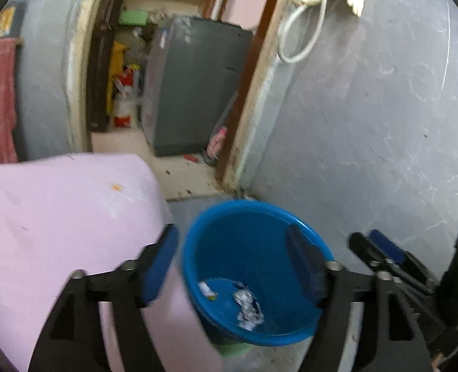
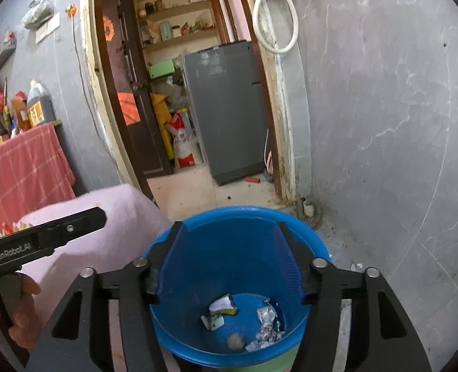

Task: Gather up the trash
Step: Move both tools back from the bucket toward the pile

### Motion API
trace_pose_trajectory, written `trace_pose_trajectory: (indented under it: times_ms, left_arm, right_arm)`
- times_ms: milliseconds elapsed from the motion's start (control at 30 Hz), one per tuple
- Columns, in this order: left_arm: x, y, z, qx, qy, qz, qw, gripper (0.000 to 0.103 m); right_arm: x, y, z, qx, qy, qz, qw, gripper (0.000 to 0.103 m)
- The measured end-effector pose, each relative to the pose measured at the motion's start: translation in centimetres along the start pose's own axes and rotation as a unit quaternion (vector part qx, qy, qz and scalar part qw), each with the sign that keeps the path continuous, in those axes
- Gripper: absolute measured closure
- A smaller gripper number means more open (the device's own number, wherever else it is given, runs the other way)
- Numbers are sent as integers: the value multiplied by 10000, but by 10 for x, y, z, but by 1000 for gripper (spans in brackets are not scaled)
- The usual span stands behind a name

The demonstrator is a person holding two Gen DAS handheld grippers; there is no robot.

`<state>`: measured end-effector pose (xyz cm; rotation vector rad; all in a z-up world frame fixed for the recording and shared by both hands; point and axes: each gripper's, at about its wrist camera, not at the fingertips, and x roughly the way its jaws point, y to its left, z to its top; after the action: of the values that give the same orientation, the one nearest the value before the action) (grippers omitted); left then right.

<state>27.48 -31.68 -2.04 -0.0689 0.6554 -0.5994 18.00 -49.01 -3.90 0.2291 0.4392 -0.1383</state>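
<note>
Grey, marbled plaster walls close off the right side of the scene, and a brown-framed doorway opens straight ahead onto a pale tiled floor where a grey metal refrigerator stands against the right jamb. Beside the wall at the corner sits a round blue plastic bucket, its rim near the foot of the door frame and its left side almost touching a table edge draped in pink cloth. At the bucket's bottom lie the collected scraps: a crumpled silver foil wrapper, torn white-and-yellow paper pieces and a small brownish lump. The right gripper hangs directly above the bucket mouth, its blue-padded fingers spread wide with nothing between them. The left gripper hovers just to the left, its fingers likewise parted and holding nothing; its left pad lies over the cloth edge while the other sits over the bucket's interior. In the left wrist view the bucket is blurred. Free floor shows only as a narrow grey strip between the bucket's right side and the wall. Farther left, a second table covered with a red checked cloth carries bottles and stands well apart from the bucket.
</note>
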Motion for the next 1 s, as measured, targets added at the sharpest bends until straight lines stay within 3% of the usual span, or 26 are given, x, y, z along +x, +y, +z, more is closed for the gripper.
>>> trace_pose_trajectory:
  times_ms: [67,167,300,767,1000]
  left_arm:
    - [-15,9,5,0,-248,172,9995,10]
    - [-34,20,10,-66,-551,343,9979,7]
    - [-56,27,15,-21,-730,554,9958,4]
    - [-126,42,12,25,-1345,889,9869,2]
    - [-158,57,5,-55,-1415,1049,9843,2]
  right_arm:
    - [-10,5,7,13,-190,48,9998,26]
    - [-19,13,15,-37,-353,86,9993,21]
    - [-31,25,24,-42,-576,196,9981,0]
    - [-62,70,38,-230,-912,468,9945,0]
    - [-75,103,39,-388,-1009,735,9914,0]
